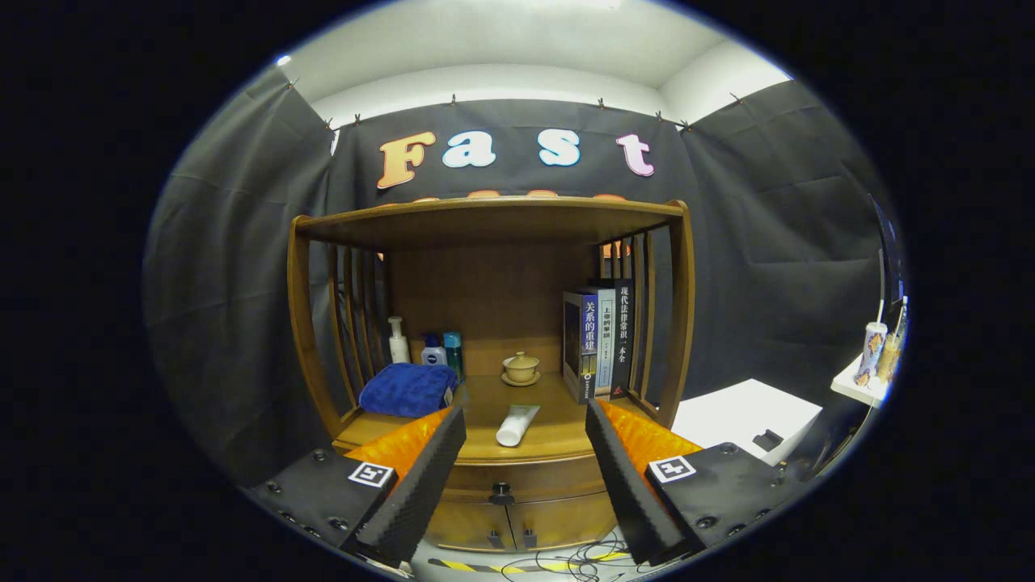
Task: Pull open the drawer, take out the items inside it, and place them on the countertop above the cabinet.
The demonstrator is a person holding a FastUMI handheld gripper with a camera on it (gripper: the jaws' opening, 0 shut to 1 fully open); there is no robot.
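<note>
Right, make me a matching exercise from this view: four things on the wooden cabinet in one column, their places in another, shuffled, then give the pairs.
Things:
1. folded blue towel
2. white squeeze tube
3. small beige lidded cup on a saucer
4. row of upright dark books

Places:
A. against the right-hand slats
B. lying near the countertop's front edge, between the open gripper fingers
C. left side, before the bottles
D. centre, toward the back panel

Pairs: 1-C, 2-B, 3-D, 4-A
</note>
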